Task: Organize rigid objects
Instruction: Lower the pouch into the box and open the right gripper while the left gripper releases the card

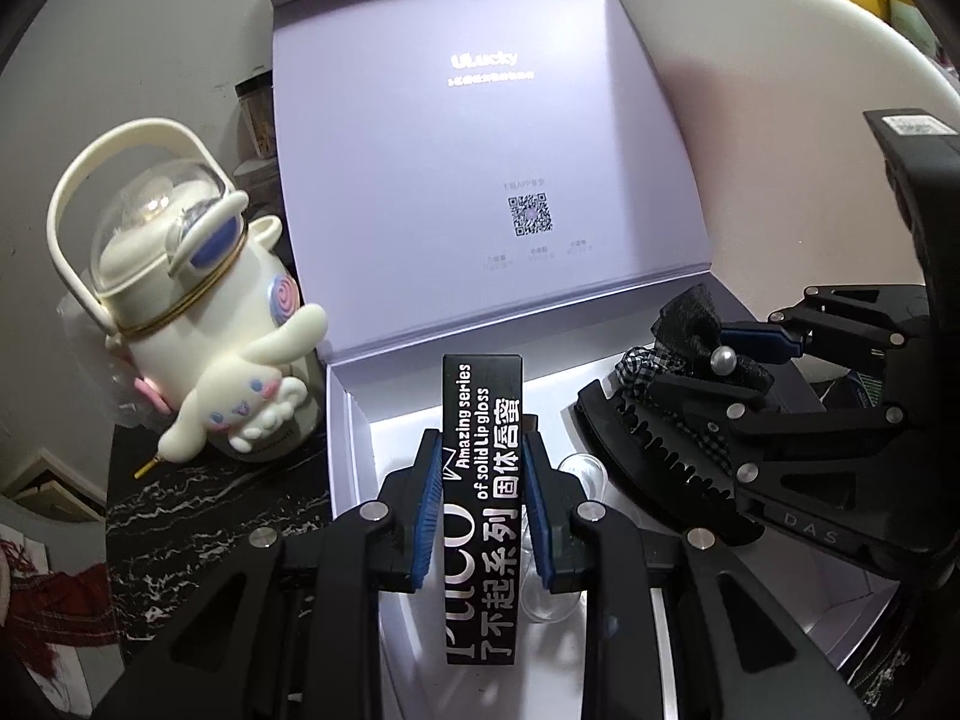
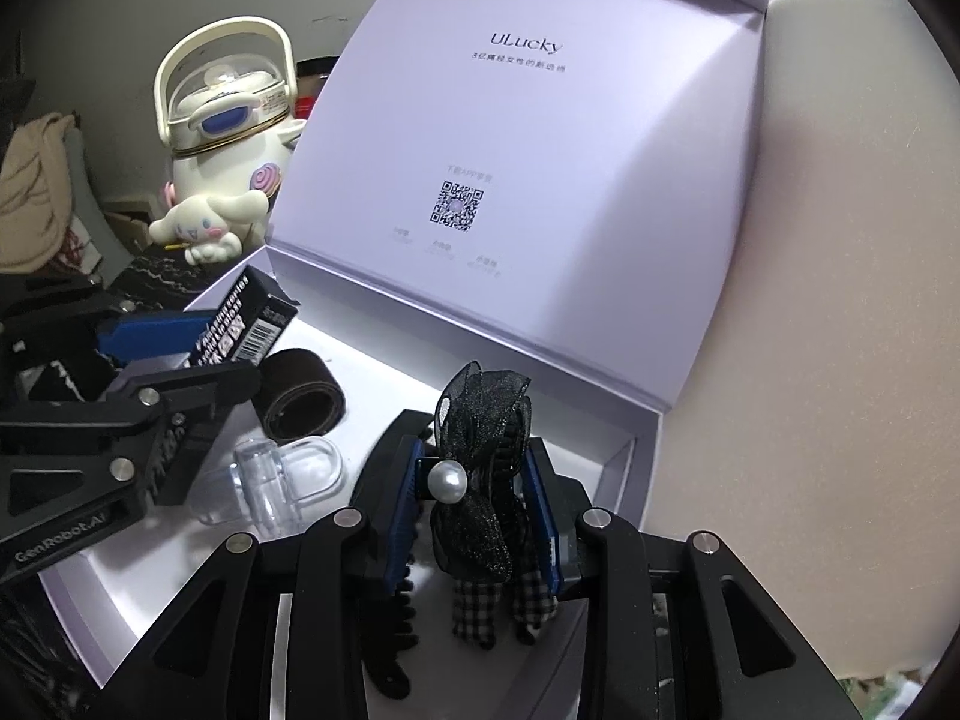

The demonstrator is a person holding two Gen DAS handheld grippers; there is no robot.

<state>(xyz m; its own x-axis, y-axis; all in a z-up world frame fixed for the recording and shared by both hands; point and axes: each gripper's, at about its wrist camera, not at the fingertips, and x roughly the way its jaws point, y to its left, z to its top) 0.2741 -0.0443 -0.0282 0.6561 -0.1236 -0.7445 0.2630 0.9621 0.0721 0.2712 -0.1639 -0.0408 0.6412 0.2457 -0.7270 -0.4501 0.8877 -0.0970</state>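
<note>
The left gripper is closed on a black lip gloss box. Its blue-padded fingers press both long sides of the box. The box points away from the camera and hangs above the white floor of the open gift box. White lettering runs along the top face of the lip gloss box.

The right gripper holds a black hair claw clip. Its fingers are closed partway, with the pads against both sides of the clip. The clip carries a black mesh bow, a pearl and checked fabric tails. Its teeth show below the left finger. The clip is over the right part of the gift box interior.

The gift box stands open with its lilac lid raised upright at the back. The lid's inner face shows a printed logo and a QR code.

Inside the gift box, between the two grippers, lie a clear plastic cap and a dark roll. The roll is just beyond the cap.

A cream cartoon-dog bottle with a handle stands on the dark marbled bench, left of the gift box.
</note>
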